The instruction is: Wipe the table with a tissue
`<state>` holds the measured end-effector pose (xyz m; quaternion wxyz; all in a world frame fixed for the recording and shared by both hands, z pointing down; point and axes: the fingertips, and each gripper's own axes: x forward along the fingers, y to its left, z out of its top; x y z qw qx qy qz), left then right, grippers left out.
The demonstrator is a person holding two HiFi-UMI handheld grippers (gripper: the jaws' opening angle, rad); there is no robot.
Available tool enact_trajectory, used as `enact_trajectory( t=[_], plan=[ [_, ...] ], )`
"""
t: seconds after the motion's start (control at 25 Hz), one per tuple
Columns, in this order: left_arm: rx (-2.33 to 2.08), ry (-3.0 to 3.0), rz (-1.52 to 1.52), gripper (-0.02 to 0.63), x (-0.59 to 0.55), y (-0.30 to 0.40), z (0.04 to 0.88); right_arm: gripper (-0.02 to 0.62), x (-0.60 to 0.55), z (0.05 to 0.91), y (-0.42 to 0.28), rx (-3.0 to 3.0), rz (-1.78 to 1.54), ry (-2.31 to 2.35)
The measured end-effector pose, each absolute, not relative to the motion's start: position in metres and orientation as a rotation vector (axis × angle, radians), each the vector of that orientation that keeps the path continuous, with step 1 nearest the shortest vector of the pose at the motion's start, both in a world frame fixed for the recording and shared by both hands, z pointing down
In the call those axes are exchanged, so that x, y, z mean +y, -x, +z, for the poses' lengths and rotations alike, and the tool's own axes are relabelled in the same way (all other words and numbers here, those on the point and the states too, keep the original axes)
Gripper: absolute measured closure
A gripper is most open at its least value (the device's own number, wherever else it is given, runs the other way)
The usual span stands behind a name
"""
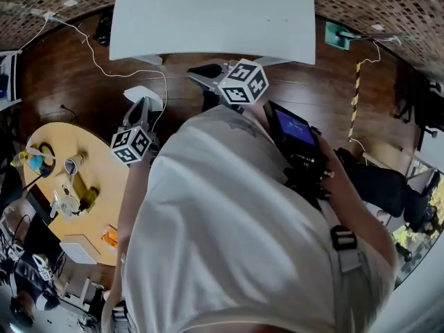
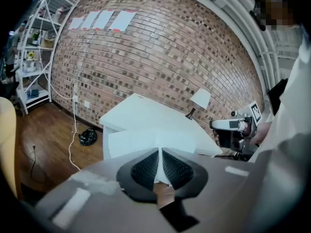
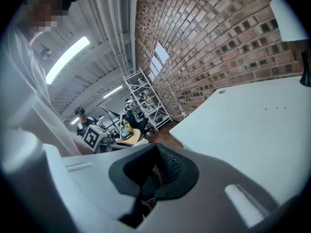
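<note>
Head view looks steeply down on a dark wooden floor (image 1: 62,82) that fills most of the room, with a brick wall (image 2: 160,57) rising behind it in the left gripper view. A white table (image 1: 208,19) stands ahead of a person in a white shirt (image 1: 229,241), its top bare. To the person's left is a round yellow table (image 1: 104,179) carrying small clutter too fine to name, and a metal shelf unit (image 2: 36,57) stands against the wall. A white-shaded lamp (image 2: 200,98) sits at the far side of the white table. The left gripper (image 2: 158,152) is held in the air over the floor, short of the white table and not touching it. Its jaws are pressed onto a white tissue (image 2: 141,141), a thin strip of which runs between the ridged pads while the rest fans out beyond the tips. The right gripper (image 3: 156,147) is raised beside the table edge, its jaws drawn together at the tips with nothing between them.
</note>
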<state>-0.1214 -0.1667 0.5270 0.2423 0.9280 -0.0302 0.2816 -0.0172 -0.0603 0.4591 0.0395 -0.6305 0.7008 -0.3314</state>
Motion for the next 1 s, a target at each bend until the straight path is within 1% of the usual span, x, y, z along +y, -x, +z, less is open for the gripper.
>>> enact_trajectory(
  t=[0.2,0.44,0.72,1.0],
  plan=[
    [-0.017,-2.581,0.753,0.580,-0.152,0.067,0.509,0.588,-0.052,0.451,-0.032,2.125,-0.965,1.920],
    [0.000,-2.651,0.915,0.580,-0.149,0.022,0.508,0.588,-0.023,0.455,-0.088,2.015,-0.947,1.927],
    [-0.096,-2.678,0.964,0.580,-0.183,0.004,0.505,0.588,-0.014,0.471,-0.103,1.909,-0.961,1.955],
    [-0.026,-2.697,1.043,0.580,-0.215,-0.037,0.517,0.588,-0.022,0.468,-0.140,1.823,-0.955,2.008]
  ],
)
